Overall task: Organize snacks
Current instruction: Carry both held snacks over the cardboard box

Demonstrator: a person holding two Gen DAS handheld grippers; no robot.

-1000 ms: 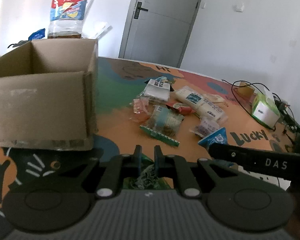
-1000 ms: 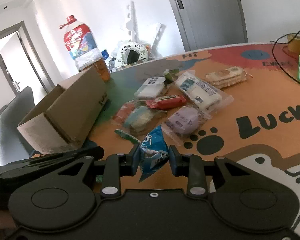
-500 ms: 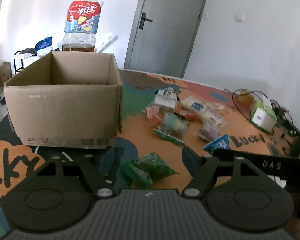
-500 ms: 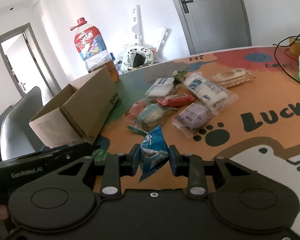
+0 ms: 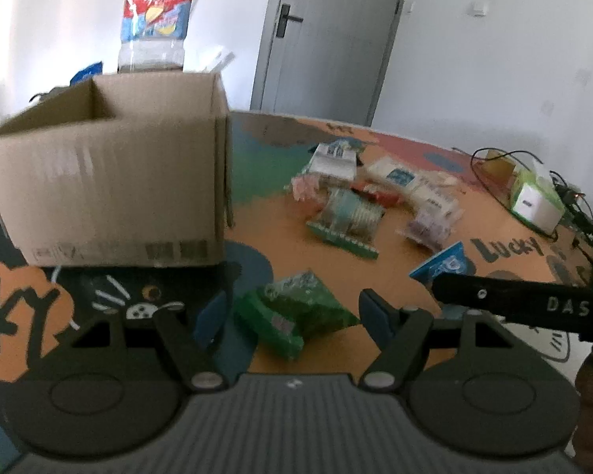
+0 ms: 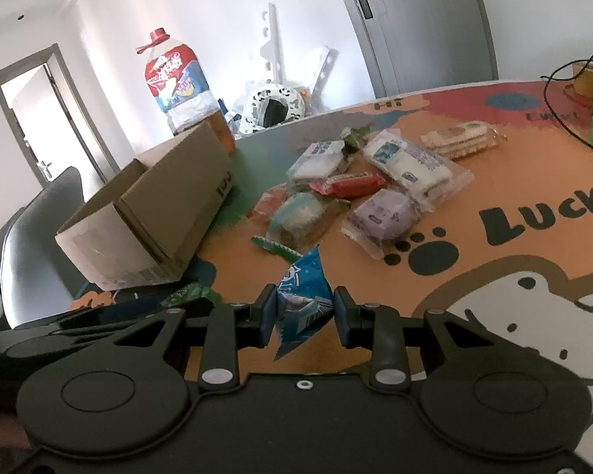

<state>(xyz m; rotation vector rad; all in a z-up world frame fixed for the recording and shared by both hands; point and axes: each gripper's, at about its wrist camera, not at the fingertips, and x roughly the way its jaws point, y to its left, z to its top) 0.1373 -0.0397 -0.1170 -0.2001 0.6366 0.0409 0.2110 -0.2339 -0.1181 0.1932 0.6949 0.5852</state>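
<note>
My left gripper (image 5: 292, 312) is open, its jaws wide on either side of a green snack packet (image 5: 296, 312) that lies on the table; it is not gripped. An open cardboard box (image 5: 110, 193) stands just beyond it to the left. My right gripper (image 6: 304, 312) is shut on a blue triangular snack packet (image 6: 302, 300) and holds it above the table. The box (image 6: 154, 209) shows to its left, and the green packet (image 6: 191, 292) peeks out by the left gripper. A pile of several wrapped snacks (image 6: 359, 181) lies mid-table, also in the left wrist view (image 5: 359, 205).
A large drink bottle (image 5: 154, 27) stands behind the box. A green tissue box (image 5: 533, 201) and cables sit at the far right table edge. A grey chair (image 6: 23, 245) is beside the table on the left. The table (image 6: 533, 181) has a cartoon print.
My left gripper opened and let go of the green packet, which now lies on the table, and it shifted towards the box. My right gripper kept hold of the blue packet and rose slightly.
</note>
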